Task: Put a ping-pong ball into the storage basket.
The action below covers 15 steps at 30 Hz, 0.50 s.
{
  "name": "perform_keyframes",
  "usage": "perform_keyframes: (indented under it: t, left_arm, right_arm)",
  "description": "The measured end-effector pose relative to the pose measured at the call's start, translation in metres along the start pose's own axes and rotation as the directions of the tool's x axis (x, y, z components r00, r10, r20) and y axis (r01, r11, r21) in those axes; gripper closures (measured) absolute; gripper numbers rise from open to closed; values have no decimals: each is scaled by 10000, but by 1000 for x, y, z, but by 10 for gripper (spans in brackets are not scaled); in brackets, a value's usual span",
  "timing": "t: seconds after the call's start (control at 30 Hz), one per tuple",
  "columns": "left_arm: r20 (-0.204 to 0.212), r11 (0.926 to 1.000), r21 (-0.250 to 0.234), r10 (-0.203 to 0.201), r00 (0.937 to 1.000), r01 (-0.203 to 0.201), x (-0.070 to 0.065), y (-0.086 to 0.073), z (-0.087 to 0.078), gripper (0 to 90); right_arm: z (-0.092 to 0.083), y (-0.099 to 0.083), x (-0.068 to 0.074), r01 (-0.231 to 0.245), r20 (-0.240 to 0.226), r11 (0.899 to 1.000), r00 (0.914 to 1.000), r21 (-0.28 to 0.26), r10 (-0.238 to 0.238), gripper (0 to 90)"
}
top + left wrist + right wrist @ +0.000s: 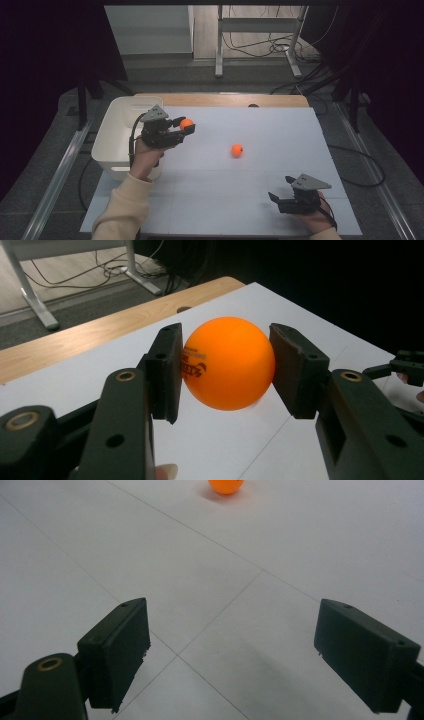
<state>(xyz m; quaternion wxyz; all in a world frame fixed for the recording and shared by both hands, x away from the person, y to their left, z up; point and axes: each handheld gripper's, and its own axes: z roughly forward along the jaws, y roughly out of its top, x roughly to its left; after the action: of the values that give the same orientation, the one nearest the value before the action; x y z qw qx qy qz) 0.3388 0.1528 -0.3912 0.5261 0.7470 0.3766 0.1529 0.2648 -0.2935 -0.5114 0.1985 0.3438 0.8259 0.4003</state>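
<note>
We hold one orange ball in the left gripper (186, 128), above the table beside the tub.

Our left gripper's two black jaws pinch a smooth, round, matt-orange plastic ball (228, 362) at its sides, lifted off the white table sheet (260, 185) just right of the white plastic tub (107, 142). Being a sphere, it has no long axis; its dark printed lettering faces the left-hand jaw and partly tucks behind it. We count two orange balls: the held one and a second, loose orange ball (237, 150) resting on the sheet near its middle, well apart from both grippers. Our right gripper (281, 191) sits low at the near right of the sheet, jaws spread wide with nothing between them, pointing toward that loose ball. We count two grippers and one tub.
</note>
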Motion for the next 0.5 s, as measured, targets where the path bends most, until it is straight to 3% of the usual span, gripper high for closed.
perform_keyframes:
  t: [0.5]
  left_arm:
    - [-265,9988,-441,-216,9994,204,8,2,-15,502]
  right_arm:
    - [0,0,0,-13,-32,10000,10000,-31,13,154]
